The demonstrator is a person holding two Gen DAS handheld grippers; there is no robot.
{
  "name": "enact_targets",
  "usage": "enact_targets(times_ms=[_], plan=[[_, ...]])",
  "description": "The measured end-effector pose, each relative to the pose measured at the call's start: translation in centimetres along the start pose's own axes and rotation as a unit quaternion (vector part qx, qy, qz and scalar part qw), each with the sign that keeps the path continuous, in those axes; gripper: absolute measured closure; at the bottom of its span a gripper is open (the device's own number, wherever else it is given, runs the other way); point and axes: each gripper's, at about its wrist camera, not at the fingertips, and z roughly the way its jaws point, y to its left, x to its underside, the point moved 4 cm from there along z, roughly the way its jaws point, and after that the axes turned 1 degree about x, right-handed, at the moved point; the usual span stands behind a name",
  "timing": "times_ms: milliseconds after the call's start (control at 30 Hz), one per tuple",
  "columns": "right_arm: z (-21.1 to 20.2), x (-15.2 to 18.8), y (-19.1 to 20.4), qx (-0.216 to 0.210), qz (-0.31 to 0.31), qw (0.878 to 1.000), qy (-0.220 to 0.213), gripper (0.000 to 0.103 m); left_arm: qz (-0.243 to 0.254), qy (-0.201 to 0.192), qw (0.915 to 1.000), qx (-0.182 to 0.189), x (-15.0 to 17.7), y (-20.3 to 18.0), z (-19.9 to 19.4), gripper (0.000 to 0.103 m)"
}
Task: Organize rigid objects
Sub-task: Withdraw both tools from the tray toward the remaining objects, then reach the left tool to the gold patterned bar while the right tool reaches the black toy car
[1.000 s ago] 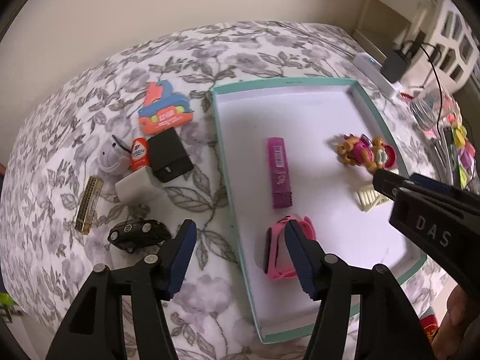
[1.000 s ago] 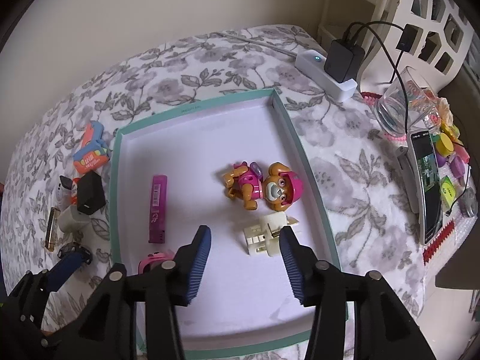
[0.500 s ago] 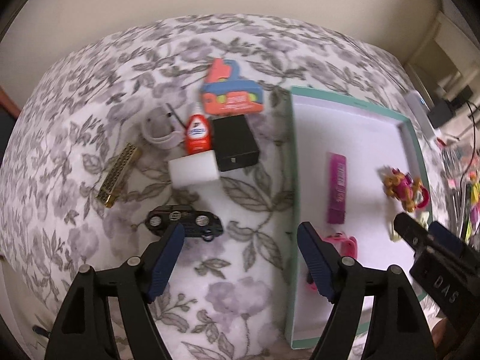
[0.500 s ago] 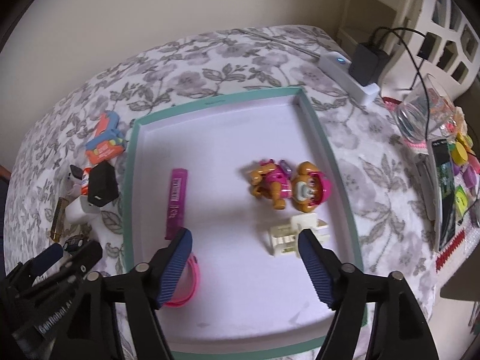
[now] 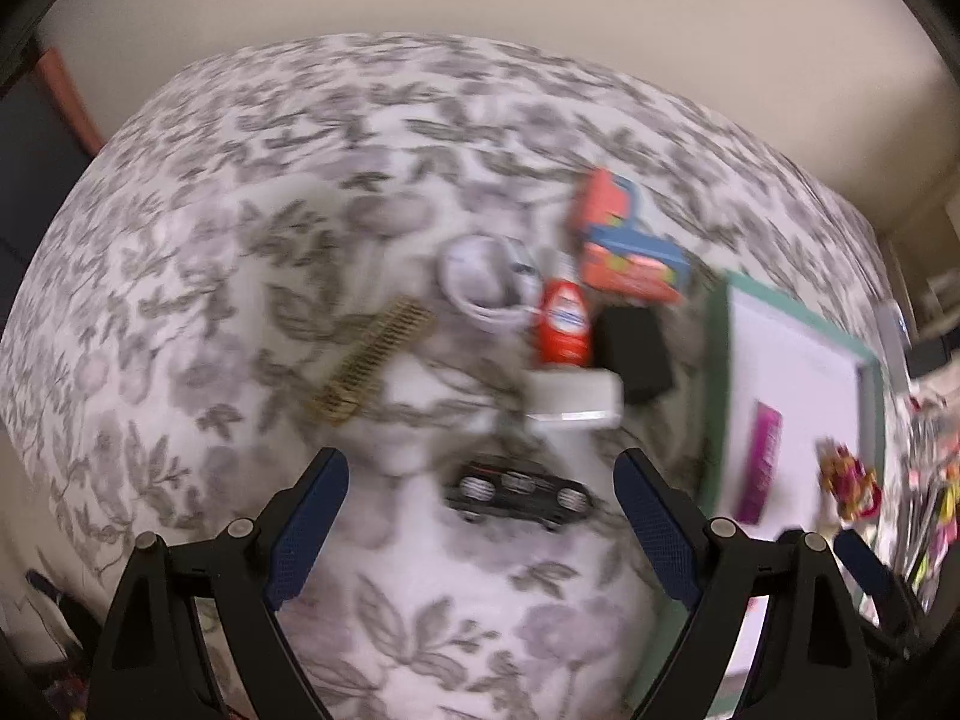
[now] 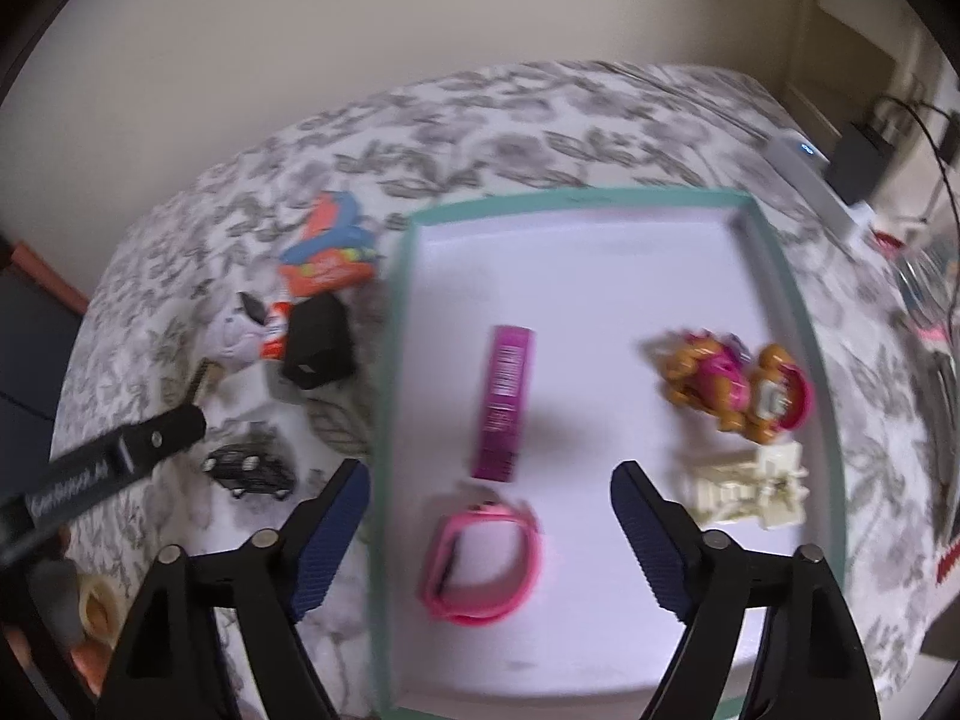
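My left gripper (image 5: 480, 531) hangs over the floral bedspread, jaws opening. A black toy car (image 5: 516, 492) lies just beyond its tips, untouched. Past the car lie a white block (image 5: 576, 399), black box (image 5: 636, 348), red glue bottle (image 5: 561, 324), orange-blue toy (image 5: 624, 240) and gold harmonica (image 5: 372, 360). My right gripper (image 6: 489, 540) is over the teal-rimmed tray (image 6: 804, 360), jaws opening. A pink watch (image 6: 480, 564) lies loose between its fingers. The tray also holds a magenta box (image 6: 504, 402), a pup figure (image 6: 732, 390) and a cream plastic piece (image 6: 750, 486).
A power strip with a black charger (image 6: 840, 168) sits beyond the tray's far right corner. Cables and small colourful items (image 6: 936, 360) crowd the right edge. A white round object (image 5: 480, 276) lies near the glue. The bed ends at a wall behind.
My left gripper let go of the pink watch in the tray and swung left over the bedspread to the black car. Both grippers' jaws widened. The right gripper shifted left towards the watch.
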Motion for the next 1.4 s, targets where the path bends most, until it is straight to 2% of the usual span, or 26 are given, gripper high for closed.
enact_targets(times_ms=[100,367,500,767,967,1167,1400], plan=[[0.1,0.1,1.4,-0.016,-0.014,1.000,-0.008,0.000,-0.024,-0.006,0.9996,-0.009,-0.4,2.2,-0.1,0.012],[0.7,0.4,4.4,-0.033,-0.047,0.998,-0.013,0.000,-0.100,-0.004,0.9949,-0.015,-1.0,7.7,0.5,0.012],[1.1,0.5,6.1,-0.038,-0.071,0.997,-0.016,0.000,-0.123,-0.001,0.9923,-0.019,-1.0,9.6,0.8,0.012],[3.1,1.5,9.9,-0.057,-0.117,0.991,0.009,0.000,-0.138,0.013,0.9901,-0.021,-1.1,11.4,1.9,0.012],[4.7,2.2,12.0,-0.059,-0.150,0.987,0.025,0.000,-0.129,0.023,0.9912,-0.024,-1.4,11.3,3.0,0.012],[6.6,2.7,13.1,-0.055,-0.168,0.983,0.044,0.000,-0.125,0.035,0.9912,-0.027,-1.6,11.4,4.1,0.012],[8.6,2.8,13.5,-0.051,-0.170,0.982,0.061,0.000,-0.116,0.025,0.9924,-0.032,-2.3,11.5,4.8,0.012]])
